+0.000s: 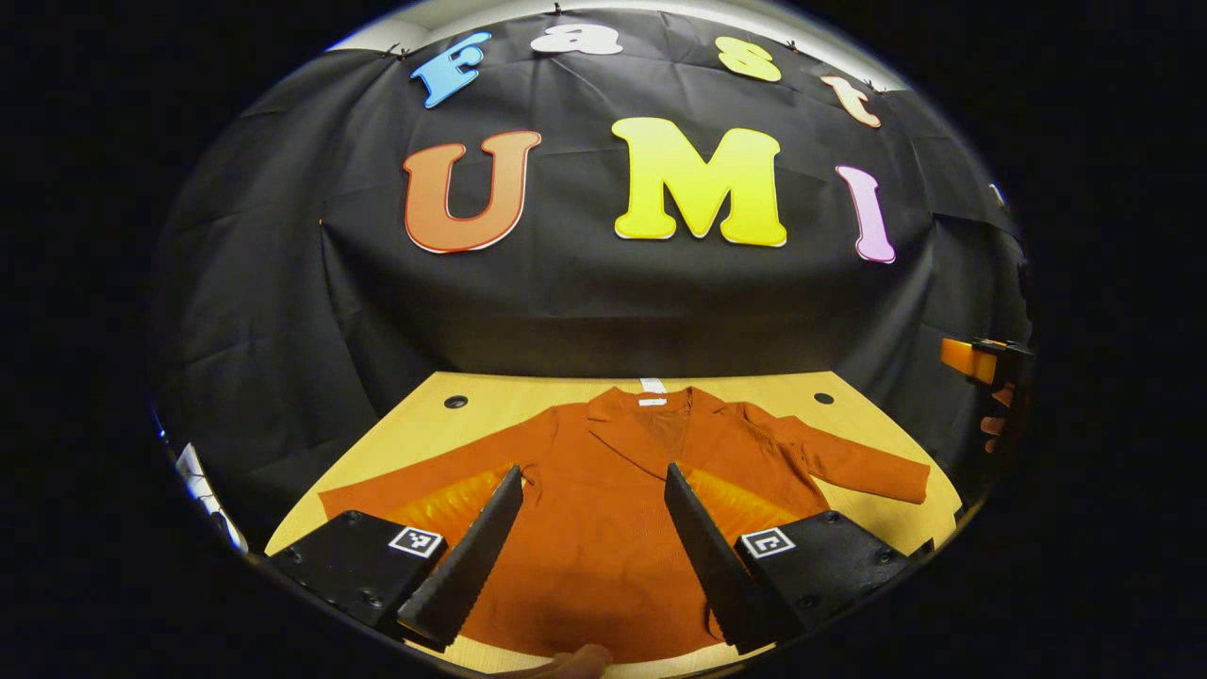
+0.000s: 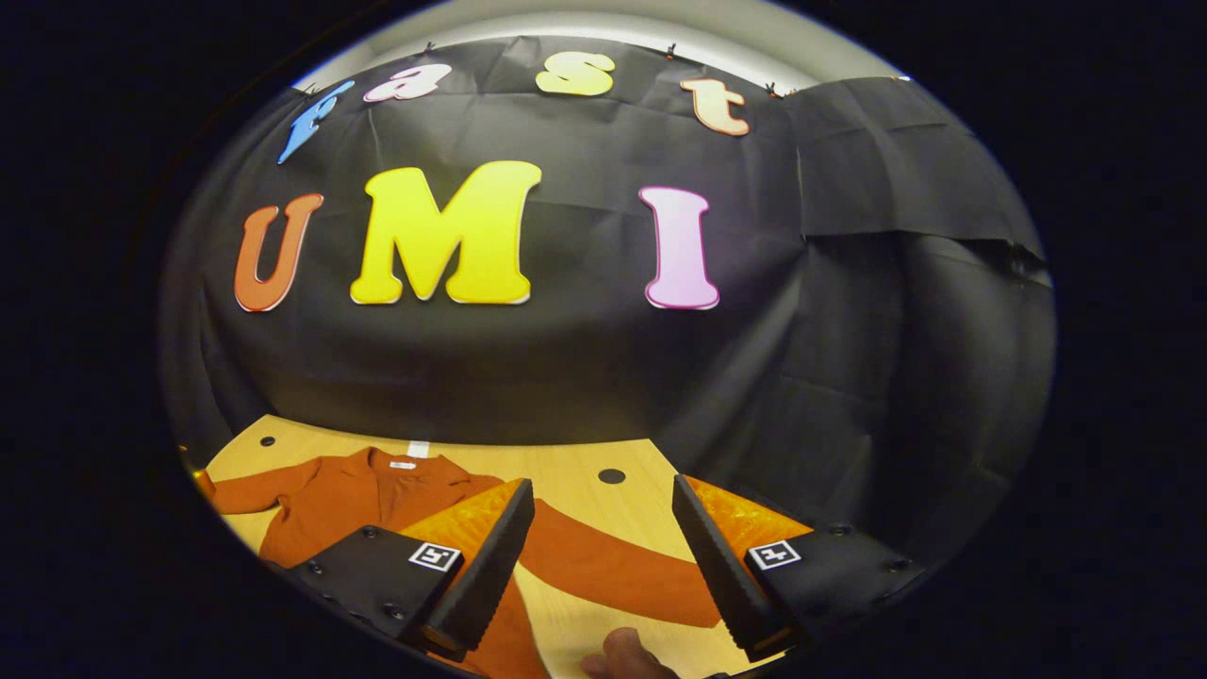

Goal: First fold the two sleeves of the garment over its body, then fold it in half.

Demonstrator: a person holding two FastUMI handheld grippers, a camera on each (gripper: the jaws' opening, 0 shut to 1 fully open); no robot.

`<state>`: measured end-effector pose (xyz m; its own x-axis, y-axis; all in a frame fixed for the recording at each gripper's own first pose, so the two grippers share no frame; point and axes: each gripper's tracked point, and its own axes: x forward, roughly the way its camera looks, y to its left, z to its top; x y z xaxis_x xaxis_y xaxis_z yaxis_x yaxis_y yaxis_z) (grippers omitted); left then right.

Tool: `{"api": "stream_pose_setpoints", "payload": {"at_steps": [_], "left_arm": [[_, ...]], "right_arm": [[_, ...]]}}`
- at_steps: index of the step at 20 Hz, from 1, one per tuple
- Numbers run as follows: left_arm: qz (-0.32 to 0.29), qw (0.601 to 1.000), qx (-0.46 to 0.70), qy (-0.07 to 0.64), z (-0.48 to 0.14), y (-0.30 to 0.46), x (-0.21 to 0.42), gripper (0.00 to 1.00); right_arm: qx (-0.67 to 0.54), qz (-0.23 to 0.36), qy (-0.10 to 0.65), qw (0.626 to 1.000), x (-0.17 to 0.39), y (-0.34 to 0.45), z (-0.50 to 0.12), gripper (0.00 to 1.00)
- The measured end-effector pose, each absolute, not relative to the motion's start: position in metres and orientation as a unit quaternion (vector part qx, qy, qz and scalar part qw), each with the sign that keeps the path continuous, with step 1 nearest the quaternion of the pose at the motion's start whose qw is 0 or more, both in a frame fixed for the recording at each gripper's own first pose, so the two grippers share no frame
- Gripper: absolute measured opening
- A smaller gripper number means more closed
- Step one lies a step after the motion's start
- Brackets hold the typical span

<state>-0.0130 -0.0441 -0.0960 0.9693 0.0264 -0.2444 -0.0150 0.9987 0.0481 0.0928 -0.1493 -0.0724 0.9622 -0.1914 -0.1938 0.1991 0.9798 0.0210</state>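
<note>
While flat, garment (image 1: 603, 509) (sleeves spread), untouched

garment's (image 1: 603, 528) lower hem cut off by the edge, right sleeve (image 2: 613, 571) end hidden behind tool finger (image 2: 717, 566)

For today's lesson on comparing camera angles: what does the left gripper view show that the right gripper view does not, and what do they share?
Left gripper view alone: the whole rust garment spread flat, both sleeves out, with the left gripper open above its body, and the other gripper at the right edge.

Right gripper view alone: the right gripper open above the near sleeve.

Shared: garment, wooden table, black cloth wall.
</note>
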Motion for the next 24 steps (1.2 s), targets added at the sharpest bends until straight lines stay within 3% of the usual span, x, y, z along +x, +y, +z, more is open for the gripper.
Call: {"api": "stream_pose_setpoints", "payload": {"at_steps": [4,9,14,17,19,23,24], "left_arm": [[0.034,0.986,0.012,0.166,-0.115,-0.054,-0.021,0.99],[0.062,0.979,0.024,0.192,-0.126,-0.066,-0.031,0.99],[0.082,0.974,0.031,0.209,-0.133,-0.073,-0.036,1.0],[0.094,0.971,0.018,0.218,-0.14,-0.076,-0.04,0.99],[0.103,0.97,0.007,0.221,-0.144,-0.077,-0.039,0.99],[0.115,0.967,-0.007,0.227,-0.149,-0.08,-0.038,0.99],[0.116,0.967,-0.006,0.228,-0.149,-0.081,-0.038,0.99]], "right_arm": [[0.039,-0.136,0.183,0.973,0.124,-0.218,-0.145,0.94],[0.065,-0.216,0.35,0.909,0.113,-0.29,-0.247,0.95],[0.207,-0.194,0.457,0.843,0.102,-0.287,-0.303,0.95],[0.315,-0.193,0.504,0.781,0.094,-0.278,-0.316,0.94],[0.385,-0.188,0.527,0.734,0.095,-0.265,-0.324,0.87],[0.432,-0.166,0.577,0.673,0.087,-0.26,-0.341,0.77],[0.437,-0.165,0.572,0.674,0.093,-0.265,-0.341,0.65]]}}
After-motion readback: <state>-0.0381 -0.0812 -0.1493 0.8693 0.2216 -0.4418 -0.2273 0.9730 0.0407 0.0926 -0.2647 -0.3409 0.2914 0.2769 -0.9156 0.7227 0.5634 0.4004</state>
